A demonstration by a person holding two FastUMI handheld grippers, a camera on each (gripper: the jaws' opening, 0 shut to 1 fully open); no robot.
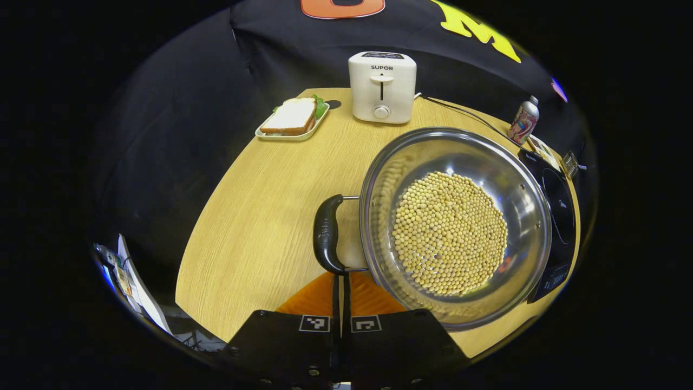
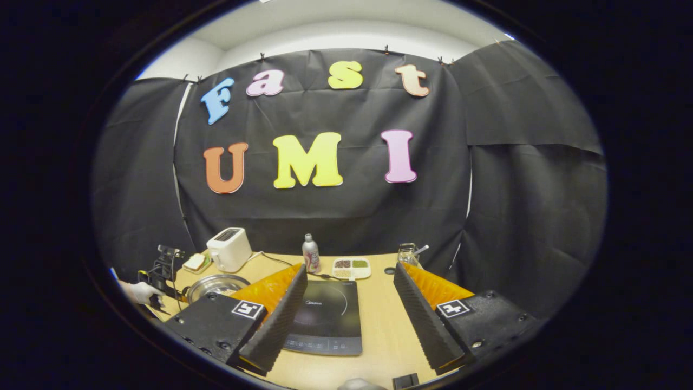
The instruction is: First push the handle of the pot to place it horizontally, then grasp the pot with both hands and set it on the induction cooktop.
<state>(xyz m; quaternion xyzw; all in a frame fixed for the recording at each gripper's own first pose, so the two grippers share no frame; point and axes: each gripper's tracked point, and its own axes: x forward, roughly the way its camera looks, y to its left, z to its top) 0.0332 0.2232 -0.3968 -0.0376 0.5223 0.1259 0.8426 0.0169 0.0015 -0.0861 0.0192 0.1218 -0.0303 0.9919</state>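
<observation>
A steel pot point(image 1: 455, 227) with yellow beans covering its bottom stands on the wooden table point(image 1: 254, 216). Its black handle point(image 1: 326, 234) curves along the pot's left side. My left gripper point(image 1: 341, 277) is shut, fingers pressed together, with the tips against the handle's near end. The black induction cooktop point(image 1: 560, 216) lies just right of the pot. In the right gripper view my right gripper point(image 2: 348, 269) is open and holds nothing, its fingers spread above the induction cooktop point(image 2: 325, 319). The pot point(image 2: 216, 284) sits to the left there, next to a gloved hand point(image 2: 142, 292) holding the other gripper.
A white toaster point(image 1: 381, 86) stands at the table's back, a tray with a sandwich point(image 1: 292, 119) to its left and a bottle point(image 1: 523, 120) to its right. A cord runs from the toaster toward the cooktop. A divided dish point(image 2: 352, 267) and a glass jar point(image 2: 407, 253) stand behind the cooktop.
</observation>
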